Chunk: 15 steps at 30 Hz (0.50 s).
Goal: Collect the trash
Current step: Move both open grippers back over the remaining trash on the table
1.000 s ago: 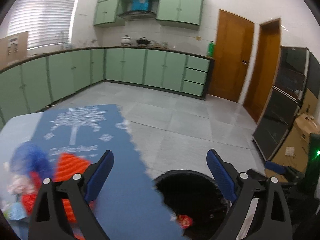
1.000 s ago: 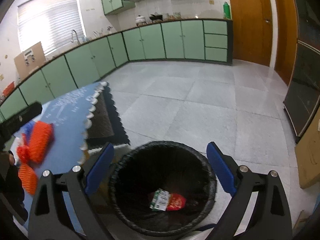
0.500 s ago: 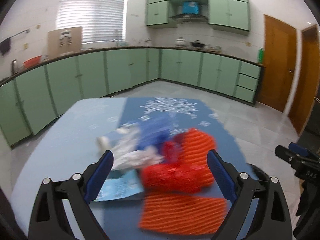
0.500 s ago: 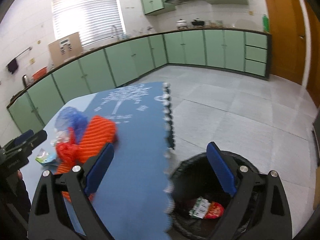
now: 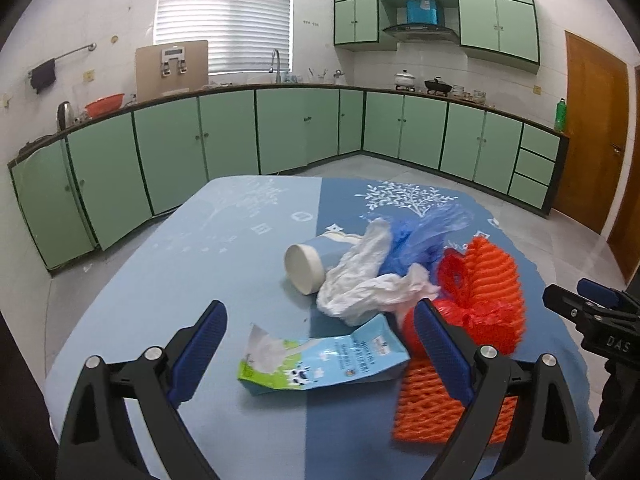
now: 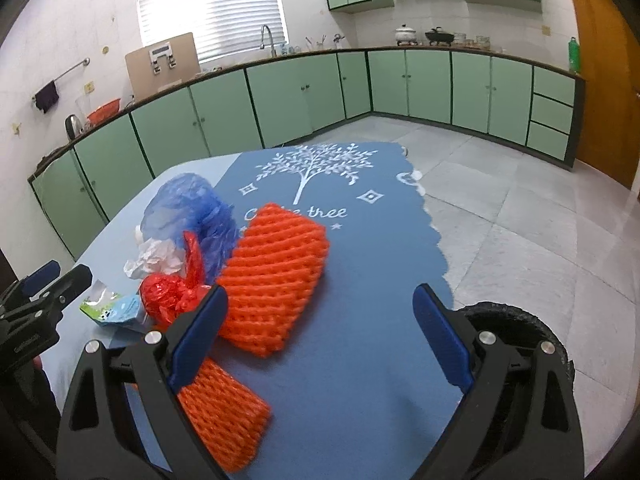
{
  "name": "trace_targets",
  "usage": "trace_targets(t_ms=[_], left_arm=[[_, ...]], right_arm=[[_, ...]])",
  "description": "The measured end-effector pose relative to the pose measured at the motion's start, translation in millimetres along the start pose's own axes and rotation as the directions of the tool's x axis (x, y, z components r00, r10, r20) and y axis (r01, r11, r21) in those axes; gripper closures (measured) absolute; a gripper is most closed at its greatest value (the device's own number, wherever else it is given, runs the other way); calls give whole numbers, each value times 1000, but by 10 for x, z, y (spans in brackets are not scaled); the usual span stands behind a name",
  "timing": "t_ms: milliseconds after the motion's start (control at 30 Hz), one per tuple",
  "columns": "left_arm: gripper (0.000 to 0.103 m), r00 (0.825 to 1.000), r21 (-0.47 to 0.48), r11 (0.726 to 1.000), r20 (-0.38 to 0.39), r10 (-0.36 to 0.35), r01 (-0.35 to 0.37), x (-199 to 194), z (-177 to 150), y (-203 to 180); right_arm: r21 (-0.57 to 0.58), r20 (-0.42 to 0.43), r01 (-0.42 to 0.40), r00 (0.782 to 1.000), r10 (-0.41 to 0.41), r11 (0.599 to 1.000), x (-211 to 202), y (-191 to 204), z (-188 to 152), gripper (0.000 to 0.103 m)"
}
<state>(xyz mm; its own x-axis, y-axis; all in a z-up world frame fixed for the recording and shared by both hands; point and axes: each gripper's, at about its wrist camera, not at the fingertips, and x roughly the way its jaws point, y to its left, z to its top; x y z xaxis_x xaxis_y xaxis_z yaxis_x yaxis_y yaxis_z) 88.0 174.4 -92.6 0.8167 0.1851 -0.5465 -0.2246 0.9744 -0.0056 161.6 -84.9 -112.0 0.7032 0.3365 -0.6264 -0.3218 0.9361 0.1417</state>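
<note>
A pile of trash lies on the blue table: a light blue milk carton [image 5: 320,364], a paper cup on its side [image 5: 310,262], crumpled white paper [image 5: 360,284], a blue plastic bag [image 5: 424,232], a red wrapper [image 5: 460,304] and two orange foam nets [image 5: 492,272] [image 5: 424,408]. My left gripper [image 5: 320,348] is open and empty, just above the carton. My right gripper [image 6: 320,332] is open and empty, over the table beside the large orange net [image 6: 272,280]. The smaller net [image 6: 224,416] lies under its left finger. The black trash bin [image 6: 520,328] stands on the floor at the right.
The table's scalloped edge [image 6: 432,232] runs along the right, with grey tiled floor [image 6: 520,208] beyond it. Green kitchen cabinets [image 5: 280,132] line the far walls. A wooden door [image 5: 592,128] is at the right. The right gripper [image 5: 592,312] shows at the left wrist view's right edge.
Both grippers have swung left from the bin to the table. The left one now faces the trash pile over the carton; the right one has the bin at its right edge.
</note>
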Motion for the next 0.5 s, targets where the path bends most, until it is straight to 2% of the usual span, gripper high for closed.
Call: trace_targets(t_ms=[100, 500], left_arm=[[11, 1000, -7, 1000, -18, 4, -4, 50, -37, 51], [11, 997, -24, 999, -78, -22, 20, 232, -154, 67]], right_arm=[[-6, -31, -4, 999, 3, 1000, 119, 39, -17, 18], [-29, -95, -2, 995, 0, 1000, 368, 121, -101, 18]])
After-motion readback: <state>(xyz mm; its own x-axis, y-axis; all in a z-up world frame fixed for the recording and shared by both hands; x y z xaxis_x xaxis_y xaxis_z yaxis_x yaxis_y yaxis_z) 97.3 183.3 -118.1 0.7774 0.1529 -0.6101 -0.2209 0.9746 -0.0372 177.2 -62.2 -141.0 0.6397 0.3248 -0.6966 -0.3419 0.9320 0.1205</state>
